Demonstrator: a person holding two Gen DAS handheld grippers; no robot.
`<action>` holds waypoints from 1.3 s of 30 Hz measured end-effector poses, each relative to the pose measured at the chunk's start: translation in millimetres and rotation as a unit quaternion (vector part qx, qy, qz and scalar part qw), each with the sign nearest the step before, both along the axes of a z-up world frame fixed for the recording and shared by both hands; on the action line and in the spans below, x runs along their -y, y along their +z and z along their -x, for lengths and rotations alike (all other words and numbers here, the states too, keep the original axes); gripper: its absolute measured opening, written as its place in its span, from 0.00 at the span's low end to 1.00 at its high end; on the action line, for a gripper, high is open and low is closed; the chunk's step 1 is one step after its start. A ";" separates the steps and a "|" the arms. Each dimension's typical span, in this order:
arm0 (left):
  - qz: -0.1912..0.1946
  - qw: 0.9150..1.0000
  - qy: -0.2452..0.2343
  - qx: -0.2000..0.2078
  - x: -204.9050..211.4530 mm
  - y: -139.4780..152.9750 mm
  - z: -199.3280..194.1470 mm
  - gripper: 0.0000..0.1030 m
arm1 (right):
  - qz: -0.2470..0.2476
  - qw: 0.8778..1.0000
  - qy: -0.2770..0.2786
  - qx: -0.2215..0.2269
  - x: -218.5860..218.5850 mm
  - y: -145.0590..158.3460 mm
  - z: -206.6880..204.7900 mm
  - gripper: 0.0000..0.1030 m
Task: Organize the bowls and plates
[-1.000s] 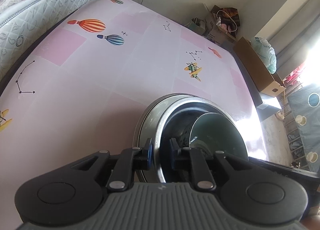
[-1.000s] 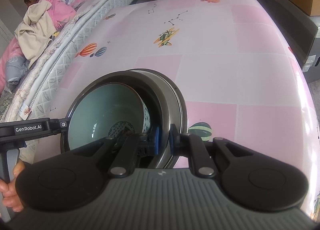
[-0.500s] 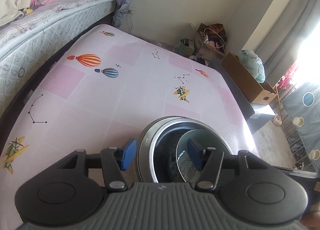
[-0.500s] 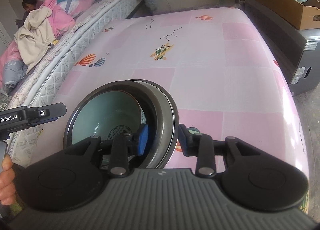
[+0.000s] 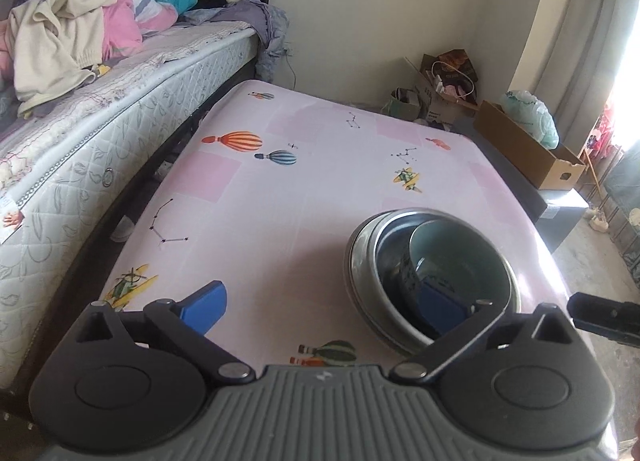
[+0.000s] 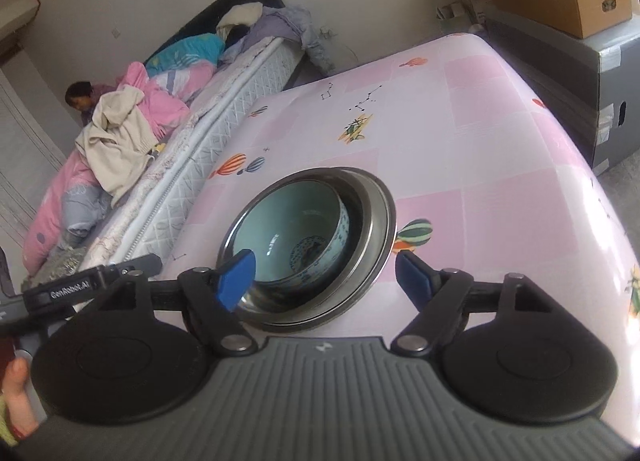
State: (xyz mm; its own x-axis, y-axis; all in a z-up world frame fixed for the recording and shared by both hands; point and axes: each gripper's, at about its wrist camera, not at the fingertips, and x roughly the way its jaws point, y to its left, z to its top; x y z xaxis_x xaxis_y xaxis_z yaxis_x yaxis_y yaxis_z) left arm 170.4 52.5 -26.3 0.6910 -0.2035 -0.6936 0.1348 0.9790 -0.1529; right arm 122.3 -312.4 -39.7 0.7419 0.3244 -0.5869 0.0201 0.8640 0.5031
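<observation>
Right wrist view: both grippers (image 6: pixel 326 275) (image 5: pixel 320 307) are spread apart, empty, around the nested steel and blue ceramic bowls (image 6: pixel 308 245); careless retreat could knock them sideways.

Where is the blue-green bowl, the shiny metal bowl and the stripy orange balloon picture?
blue-green bowl (image 6: pixel 280 217): right wrist view, its pale inner wall.
metal bowl (image 6: pixel 380 229): right wrist view, its right rim.
orange balloon picture (image 5: pixel 239 141): left wrist view, the balloon's striped middle.
</observation>
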 end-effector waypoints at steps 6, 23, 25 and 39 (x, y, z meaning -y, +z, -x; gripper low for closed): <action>-0.003 1.000 -0.002 -0.018 -14.7 -13.3 23.7 1.00 | -0.052 0.999 0.002 0.005 -9.4 -3.9 30.7 0.81; -0.033 0.998 0.045 0.012 -24.3 -1.4 50.8 1.00 | 0.024 0.998 0.024 0.053 -43.4 36.7 64.3 0.92; -0.038 0.998 0.054 0.021 -23.2 1.8 53.6 1.00 | 0.033 0.997 0.026 0.059 -46.0 42.1 68.1 0.93; -0.060 0.996 0.051 0.038 -19.5 13.3 60.2 1.00 | 0.050 0.995 0.033 0.083 -53.4 59.1 87.0 0.98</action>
